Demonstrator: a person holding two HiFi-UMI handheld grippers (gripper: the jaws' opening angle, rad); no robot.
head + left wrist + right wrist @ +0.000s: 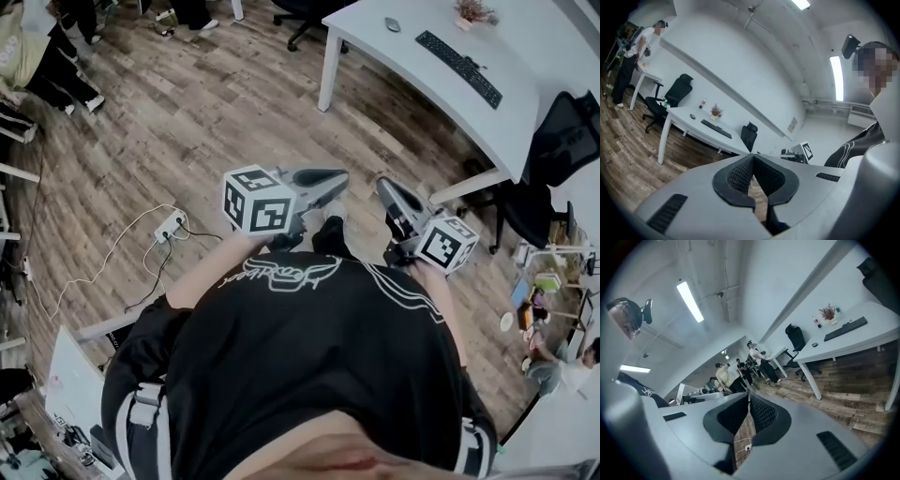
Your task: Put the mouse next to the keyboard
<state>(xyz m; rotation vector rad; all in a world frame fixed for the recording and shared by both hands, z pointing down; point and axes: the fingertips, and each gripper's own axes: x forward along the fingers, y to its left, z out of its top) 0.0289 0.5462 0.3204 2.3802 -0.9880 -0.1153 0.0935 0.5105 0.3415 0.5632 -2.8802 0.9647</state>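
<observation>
So, nothing done yet. The mouse [392, 24] sits on the bench [422, 75], off the end of the keyboard [458, 67] and in line with it. There's a clear strip of bare bench between them, so I'd call it near, not next to.

All of the task is left, as I read it:
- get to the bench
- open 1 gripper and grab the mouse
- set it down just beside the keyboard
- let go

Left gripper [339, 176]: jaws fully closed, tips meeting, nothing between them. Right gripper [382, 183]: same, closed on nothing. Both are held out in front of my waist, roughly level, over the wood floor [187, 112].

The mouse is well apart from both grippers, across open floor, ahead and off to my right. The right gripper is on the nearer side, so I'd probably use that 1. No contact with the mouse, and nothing on the floor blocks the way that I can see.
</observation>
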